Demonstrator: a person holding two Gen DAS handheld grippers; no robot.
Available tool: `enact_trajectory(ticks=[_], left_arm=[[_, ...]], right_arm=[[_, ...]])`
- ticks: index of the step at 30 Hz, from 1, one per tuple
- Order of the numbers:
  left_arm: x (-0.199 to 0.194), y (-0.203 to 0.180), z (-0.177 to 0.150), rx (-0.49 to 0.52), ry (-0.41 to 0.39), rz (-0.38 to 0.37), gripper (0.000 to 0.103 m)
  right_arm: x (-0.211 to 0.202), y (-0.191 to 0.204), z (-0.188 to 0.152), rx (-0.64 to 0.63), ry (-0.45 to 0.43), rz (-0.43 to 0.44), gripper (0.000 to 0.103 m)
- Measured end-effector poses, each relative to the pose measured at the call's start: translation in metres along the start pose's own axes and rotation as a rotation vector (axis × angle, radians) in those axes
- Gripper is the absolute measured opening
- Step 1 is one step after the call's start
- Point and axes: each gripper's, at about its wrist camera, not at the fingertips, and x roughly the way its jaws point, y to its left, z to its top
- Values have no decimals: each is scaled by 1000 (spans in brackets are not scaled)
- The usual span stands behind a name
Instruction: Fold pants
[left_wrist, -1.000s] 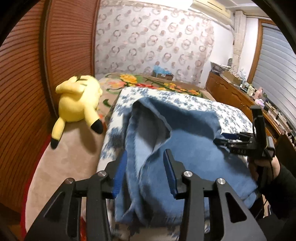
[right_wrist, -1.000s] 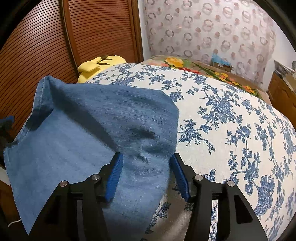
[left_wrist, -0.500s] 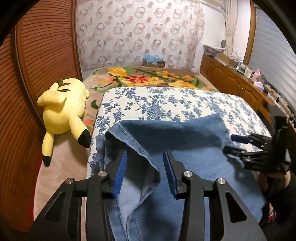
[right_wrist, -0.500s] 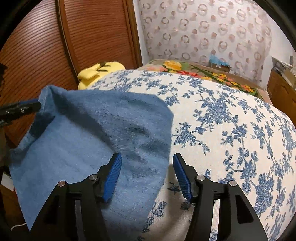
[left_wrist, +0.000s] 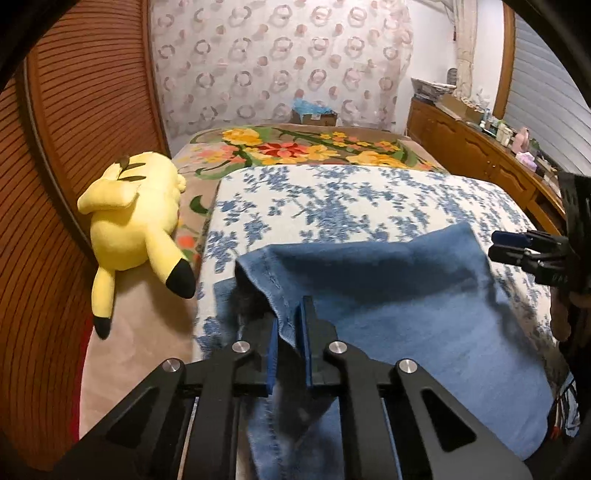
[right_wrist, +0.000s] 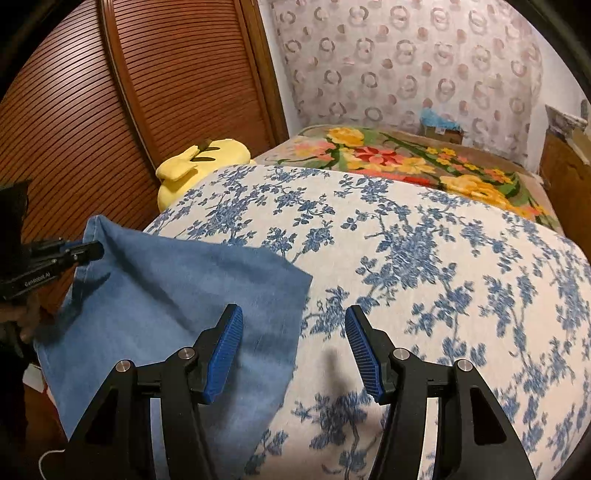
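Observation:
Blue denim pants (left_wrist: 406, 314) lie over the near left part of a blue-flowered white quilt (left_wrist: 332, 199). My left gripper (left_wrist: 290, 332) is shut on their stitched edge, which stands up between the blue pads. From the right wrist view the pants (right_wrist: 166, 295) spread to the left, and the left gripper (right_wrist: 85, 253) pinches their raised far-left corner. My right gripper (right_wrist: 293, 347) is open above the pants' right edge, one pad over denim and one over the quilt (right_wrist: 424, 258), with nothing between its pads. It also shows at the right rim of the left wrist view, right gripper (left_wrist: 513, 251).
A yellow plush toy (left_wrist: 136, 214) lies left of the quilt, by brown louvred doors (left_wrist: 74, 147). Behind the quilt is a bright floral blanket (left_wrist: 314, 147) and a cardboard box (left_wrist: 314, 116). A wooden dresser (left_wrist: 480, 158) with small items runs along the right.
My left gripper has closed on the pants' stitched edge after moving forward along the fabric. My right gripper has lifted and shifted right, off the middle of the denim to its edge.

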Motion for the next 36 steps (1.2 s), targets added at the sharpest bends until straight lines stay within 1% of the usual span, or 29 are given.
enact_trajectory(ticks=[7, 16, 22, 27, 28, 30, 32, 33, 35, 36], left_arm=[[10, 7, -3, -7, 23, -13, 11], [18, 9, -3, -4, 30, -24, 11], [20, 8, -2, -3, 24, -16, 11], [20, 7, -1, 1, 20, -12, 11], [20, 6, -1, 2, 20, -11, 11], [19, 7, -1, 3, 18, -11, 11], [18, 7, 1, 3, 17, -11, 11], [18, 6, 2, 5, 15, -12, 11], [17, 6, 3, 6, 14, -12, 11], [17, 5, 4, 8, 12, -8, 11]], right_arm=[[30, 3, 12, -18, 30, 64, 60], [66, -2, 15, 4, 77, 111, 60], [76, -3, 15, -2, 71, 134, 60], [77, 6, 12, -30, 74, 153, 58], [77, 8, 12, -38, 76, 158, 55], [79, 10, 12, -51, 73, 155, 51], [78, 11, 13, -52, 65, 171, 37], [78, 10, 14, -52, 60, 177, 33], [75, 10, 16, -65, 41, 198, 18], [72, 11, 17, -72, 26, 208, 17]])
